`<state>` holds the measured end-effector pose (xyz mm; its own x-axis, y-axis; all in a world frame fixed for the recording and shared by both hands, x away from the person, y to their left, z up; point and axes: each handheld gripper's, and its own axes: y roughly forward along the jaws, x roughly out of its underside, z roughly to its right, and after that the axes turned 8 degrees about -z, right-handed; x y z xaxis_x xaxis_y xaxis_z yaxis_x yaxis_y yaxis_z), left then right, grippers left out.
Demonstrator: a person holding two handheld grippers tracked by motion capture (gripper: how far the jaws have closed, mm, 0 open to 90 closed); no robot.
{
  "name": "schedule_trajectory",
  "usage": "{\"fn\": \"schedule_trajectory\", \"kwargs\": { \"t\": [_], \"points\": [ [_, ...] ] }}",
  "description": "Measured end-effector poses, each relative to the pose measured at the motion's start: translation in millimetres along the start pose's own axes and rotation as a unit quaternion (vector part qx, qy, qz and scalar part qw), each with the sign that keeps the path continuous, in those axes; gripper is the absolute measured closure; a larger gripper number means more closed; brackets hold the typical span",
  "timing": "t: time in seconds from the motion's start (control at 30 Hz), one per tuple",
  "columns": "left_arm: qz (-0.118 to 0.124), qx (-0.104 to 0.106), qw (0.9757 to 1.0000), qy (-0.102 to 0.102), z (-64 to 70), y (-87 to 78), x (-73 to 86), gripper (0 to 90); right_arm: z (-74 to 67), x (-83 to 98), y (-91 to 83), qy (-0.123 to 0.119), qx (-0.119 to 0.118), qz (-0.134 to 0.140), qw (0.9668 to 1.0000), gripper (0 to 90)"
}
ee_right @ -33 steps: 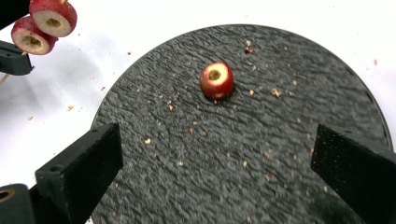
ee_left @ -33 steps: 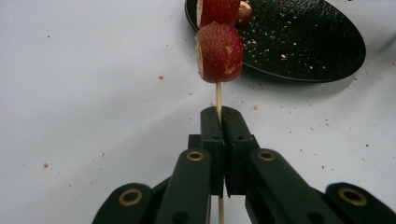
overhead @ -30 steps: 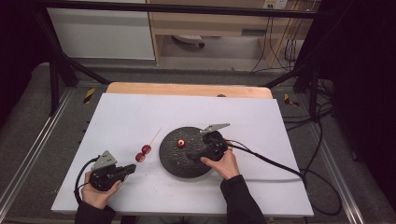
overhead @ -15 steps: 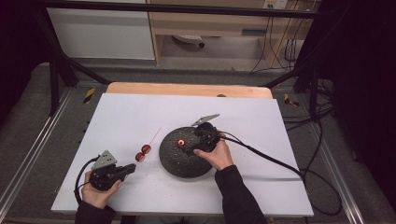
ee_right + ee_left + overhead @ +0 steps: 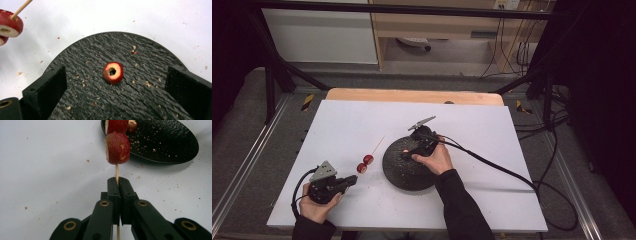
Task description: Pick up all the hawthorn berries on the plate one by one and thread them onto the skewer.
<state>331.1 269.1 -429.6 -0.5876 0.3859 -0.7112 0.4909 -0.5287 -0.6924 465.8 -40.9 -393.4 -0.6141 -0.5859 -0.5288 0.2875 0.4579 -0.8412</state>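
Black jaws of the left gripper point(image 5: 117, 182) are clenched on a thin wooden skewer point(image 5: 116, 171) carrying two red fruit slices point(image 5: 117, 148) above the white table point(image 5: 342, 125). Farther on, the right gripper point(image 5: 115, 82) hangs with its jaws spread wide over a round black textured plate point(image 5: 100, 100), either side of a single cored red slice point(image 5: 113, 72).
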Motion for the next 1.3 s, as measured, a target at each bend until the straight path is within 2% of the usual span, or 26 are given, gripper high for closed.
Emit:
{"fn": "schedule_trajectory", "kwargs": {
  "t": [0.3, 0.47, 0.63, 0.73, 0.9, 1.3],
  "points": [
    [0.001, 0.001, 1.0000, 0.000, -0.3, -0.3, -0.2, 88.4, -0.5, -12.8, 15.4, -0.008, 0.003, -0.034, 0.9994, 8.7],
    [0.001, 0.002, 1.0000, -0.001, -0.4, -0.4, -0.2, 88.4, 0.9, -15.7, 24.2, -0.008, 0.005, -0.056, 0.9984, 13.4],
    [0.000, 0.003, 1.0000, 0.001, 0.2, 0.2, -0.3, 88.4, 0.6, -18.7, 28.4, -0.022, -0.002, -0.070, 0.9973, 25.2],
    [0.000, 0.003, 1.0000, 0.001, 0.2, 0.2, -0.4, 88.4, 1.2, -19.9, 29.6, -0.020, -0.011, -0.078, 0.9967, 33.4],
    [-0.001, 0.004, 1.0000, 0.001, 0.2, 0.5, -0.4, 88.4, 5.2, -20.5, 33.2, -0.019, -0.013, -0.095, 0.9952, 43.7],
    [-0.001, 0.004, 1.0000, 0.001, 0.1, 0.4, -0.4, 88.4, 8.0, -21.1, 37.7, -0.014, -0.031, -0.108, 0.9936, 58.6]
  ]
}}
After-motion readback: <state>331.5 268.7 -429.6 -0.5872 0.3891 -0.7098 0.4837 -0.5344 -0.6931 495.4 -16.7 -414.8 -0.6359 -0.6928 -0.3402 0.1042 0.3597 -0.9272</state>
